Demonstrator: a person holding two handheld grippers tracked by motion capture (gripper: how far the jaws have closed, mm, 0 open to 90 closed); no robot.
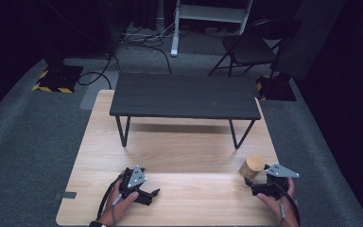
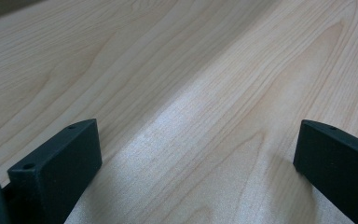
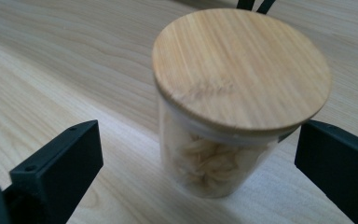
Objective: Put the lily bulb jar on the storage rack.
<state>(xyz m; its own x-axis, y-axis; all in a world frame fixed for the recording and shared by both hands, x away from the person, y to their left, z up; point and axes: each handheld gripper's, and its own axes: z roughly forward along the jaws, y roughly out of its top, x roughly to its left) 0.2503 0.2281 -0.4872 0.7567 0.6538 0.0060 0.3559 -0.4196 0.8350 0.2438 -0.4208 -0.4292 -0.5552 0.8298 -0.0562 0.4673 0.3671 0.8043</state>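
The jar is stood upright on the bench, near its right edge, with the wooden lid on. The right claw is held wide open around the jar, which is not yet touched by either jaw. The approach step seems in hand; next, closing below the lid is called for. The left claw is rested open and empty, well left of the jar.

The tabletop is pale wood with long wavy grain. Near its right edge the jar is clear glass showing cream-white contents, under a tan bamboo lid with fine stripes. Black jaws on both grippers. At the far edge, a matte black bench. Grey carpet surrounds.
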